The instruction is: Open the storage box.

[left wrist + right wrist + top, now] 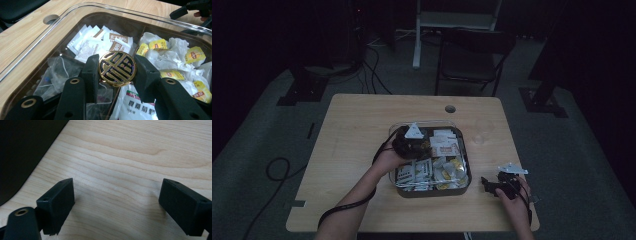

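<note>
a round gold knob (117, 68) on the clear lid (75, 12) of the tea-bag box (464, 186) is pinched by the left gripper (117, 71) — the right gripper (116, 207) is held spread wide over bare table (130, 157), beside the box.

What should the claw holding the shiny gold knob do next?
Probably lift straight up. The left claw is shut on the gold knob of the clear lid covering the tea box, so raising it would likely uncover the tea bags. The right claw rests open.
</note>
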A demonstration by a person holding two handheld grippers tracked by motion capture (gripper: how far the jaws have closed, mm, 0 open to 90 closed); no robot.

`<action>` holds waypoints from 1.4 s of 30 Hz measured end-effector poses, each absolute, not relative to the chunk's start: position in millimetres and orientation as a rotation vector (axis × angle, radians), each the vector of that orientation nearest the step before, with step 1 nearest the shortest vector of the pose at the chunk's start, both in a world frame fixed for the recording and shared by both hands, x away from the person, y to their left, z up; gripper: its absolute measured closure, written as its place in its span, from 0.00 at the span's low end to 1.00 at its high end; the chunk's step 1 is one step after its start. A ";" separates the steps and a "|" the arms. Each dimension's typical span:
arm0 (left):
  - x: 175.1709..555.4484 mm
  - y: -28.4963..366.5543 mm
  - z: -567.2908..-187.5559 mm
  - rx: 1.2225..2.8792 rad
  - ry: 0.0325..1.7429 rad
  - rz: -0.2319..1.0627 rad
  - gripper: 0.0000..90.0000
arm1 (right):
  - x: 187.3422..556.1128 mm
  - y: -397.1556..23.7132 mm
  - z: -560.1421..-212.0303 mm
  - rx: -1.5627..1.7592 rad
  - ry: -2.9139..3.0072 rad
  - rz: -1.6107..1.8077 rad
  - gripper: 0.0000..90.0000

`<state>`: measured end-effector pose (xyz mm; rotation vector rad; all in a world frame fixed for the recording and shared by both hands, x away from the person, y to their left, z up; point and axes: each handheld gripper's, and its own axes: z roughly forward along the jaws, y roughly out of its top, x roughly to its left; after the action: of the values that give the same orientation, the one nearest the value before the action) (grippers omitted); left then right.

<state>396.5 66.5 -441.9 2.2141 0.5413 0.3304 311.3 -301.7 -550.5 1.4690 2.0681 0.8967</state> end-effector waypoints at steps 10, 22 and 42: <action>396.8 86.8 -437.4 2.200 0.594 0.347 0.66 | 310.8 -301.0 -550.5 1.482 2.056 0.889 0.14; 393.2 118.1 -425.0 2.158 0.663 0.412 0.66 | 310.3 -301.1 -550.5 1.480 2.058 0.889 0.14; 393.0 175.8 -429.2 2.135 0.823 0.480 0.66 | 310.5 -301.3 -550.6 1.478 2.058 0.890 0.14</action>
<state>393.0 175.8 -429.2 2.1351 0.8227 0.4797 310.5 -301.3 -550.6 1.4783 2.0575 0.8903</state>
